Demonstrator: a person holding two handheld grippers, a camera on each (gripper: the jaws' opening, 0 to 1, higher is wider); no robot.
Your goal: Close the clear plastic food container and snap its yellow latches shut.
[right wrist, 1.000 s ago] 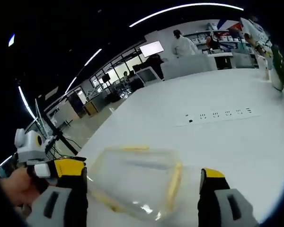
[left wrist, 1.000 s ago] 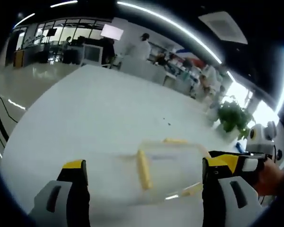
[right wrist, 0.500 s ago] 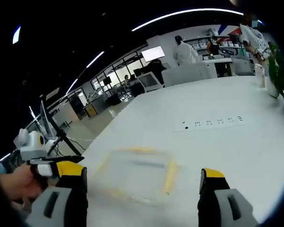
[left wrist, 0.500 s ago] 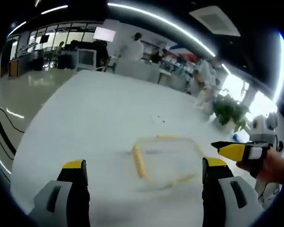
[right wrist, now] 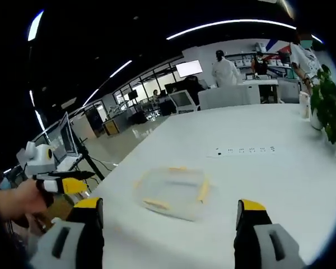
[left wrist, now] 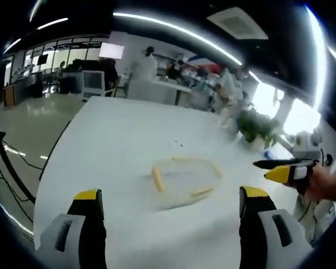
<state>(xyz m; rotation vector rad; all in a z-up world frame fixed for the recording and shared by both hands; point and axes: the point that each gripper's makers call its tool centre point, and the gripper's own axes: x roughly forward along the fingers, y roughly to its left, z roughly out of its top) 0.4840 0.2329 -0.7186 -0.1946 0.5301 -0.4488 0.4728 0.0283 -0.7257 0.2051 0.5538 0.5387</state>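
Note:
The clear plastic food container (left wrist: 185,182) (right wrist: 172,190) lies flat on the white table (left wrist: 123,140) (right wrist: 252,179), lid down, with its yellow latches (left wrist: 158,179) (right wrist: 203,190) lying along its edges. My left gripper (left wrist: 169,208) is open and stands well back from the container, nothing between its jaws. My right gripper (right wrist: 167,213) is open too, also held back from it. In the left gripper view the right gripper (left wrist: 285,171) comes in from the right, held by a hand. The left gripper (right wrist: 64,184) shows at the left of the right gripper view.
A potted plant (left wrist: 256,128) (right wrist: 327,109) stands at the table's far side. A power strip (right wrist: 243,150) is set into the table beyond the container. People in white coats (right wrist: 224,70) stand at benches behind. The table's edge (left wrist: 53,162) drops off to the floor on the left.
Both grippers have drawn back and up from the container, which now looks smaller and farther. The container rests where it was on the table.

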